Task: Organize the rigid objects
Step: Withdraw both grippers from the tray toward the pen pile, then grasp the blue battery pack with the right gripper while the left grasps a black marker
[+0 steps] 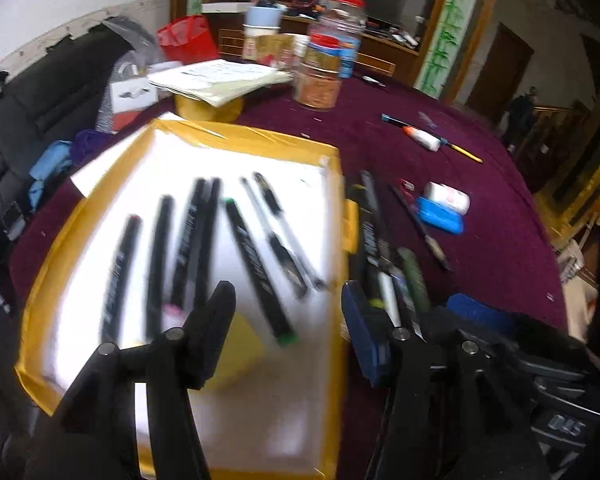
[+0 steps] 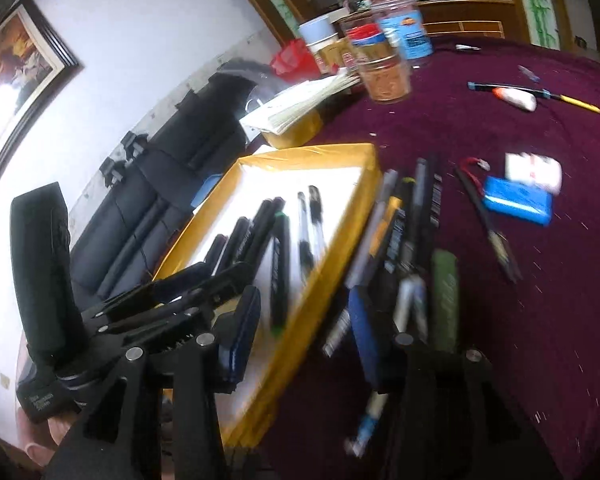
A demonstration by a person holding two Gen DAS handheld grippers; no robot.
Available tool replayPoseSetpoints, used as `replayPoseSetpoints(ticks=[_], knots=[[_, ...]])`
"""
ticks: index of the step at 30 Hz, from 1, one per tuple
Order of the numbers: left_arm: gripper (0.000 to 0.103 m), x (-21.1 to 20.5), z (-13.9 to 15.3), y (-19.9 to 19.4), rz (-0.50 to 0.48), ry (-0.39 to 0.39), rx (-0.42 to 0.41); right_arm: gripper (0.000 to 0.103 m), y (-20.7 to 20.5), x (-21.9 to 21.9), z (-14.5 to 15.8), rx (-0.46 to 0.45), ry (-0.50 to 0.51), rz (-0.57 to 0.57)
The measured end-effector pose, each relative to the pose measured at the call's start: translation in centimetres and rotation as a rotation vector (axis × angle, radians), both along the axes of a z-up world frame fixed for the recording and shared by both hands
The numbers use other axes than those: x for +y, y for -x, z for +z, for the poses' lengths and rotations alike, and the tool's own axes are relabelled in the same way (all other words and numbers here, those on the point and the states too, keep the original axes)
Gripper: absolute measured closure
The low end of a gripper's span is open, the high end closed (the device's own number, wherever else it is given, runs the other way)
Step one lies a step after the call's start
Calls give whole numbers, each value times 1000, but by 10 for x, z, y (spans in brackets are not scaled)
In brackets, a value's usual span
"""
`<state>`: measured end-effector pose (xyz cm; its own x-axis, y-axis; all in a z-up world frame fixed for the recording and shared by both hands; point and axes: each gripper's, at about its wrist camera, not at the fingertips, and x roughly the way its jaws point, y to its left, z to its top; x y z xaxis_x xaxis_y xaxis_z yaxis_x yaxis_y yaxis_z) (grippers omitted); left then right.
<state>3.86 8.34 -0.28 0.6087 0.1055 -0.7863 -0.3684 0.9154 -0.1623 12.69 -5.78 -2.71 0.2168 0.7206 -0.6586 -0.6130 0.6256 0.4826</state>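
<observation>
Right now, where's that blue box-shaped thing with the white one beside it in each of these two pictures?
Left wrist view: the blue box lies right of centre on the purple cloth, right of the yellow tray.
Right wrist view: the blue box lies at the right, above mid-height, right of the tray.
Shared landmark: the white box touching its far side.

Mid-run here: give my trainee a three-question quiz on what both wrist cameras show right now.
1. True or false: the green-capped marker lies inside the yellow tray.
2. Which lies outside the tray? A) blue eraser B) red-tipped marker
3. Fill in: the tablecloth is ____.

Key: 1 true. 2 A. 3 maroon. The left gripper and right gripper are both open and empty.
</observation>
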Motion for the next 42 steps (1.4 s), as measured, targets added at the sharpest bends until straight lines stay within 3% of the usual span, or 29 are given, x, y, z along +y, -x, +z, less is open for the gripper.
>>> replayPoseSetpoints(ticks=[4,10,15,22,32,42], knots=[[43,-22,-4,9,-41,58,6,59,8,-42,-15,23,6,-63],[43,-61,-6,11,-108,42,37,59,13,-100,-39,79,-4,-147],[43,-76,0,10,-136,43,33,59,4,-122,-38,88,-28,-174],[43,-78,3,1,-144,55,28,59,-22,-110,-29,60,-7,-154],[43,-61,-6,-10,-141,104,38,59,-96,-67,-20,-19,101,-128],[43,-48,-14,-14,-144,131,41,59,-161,-41,-26,-31,175,-98]])
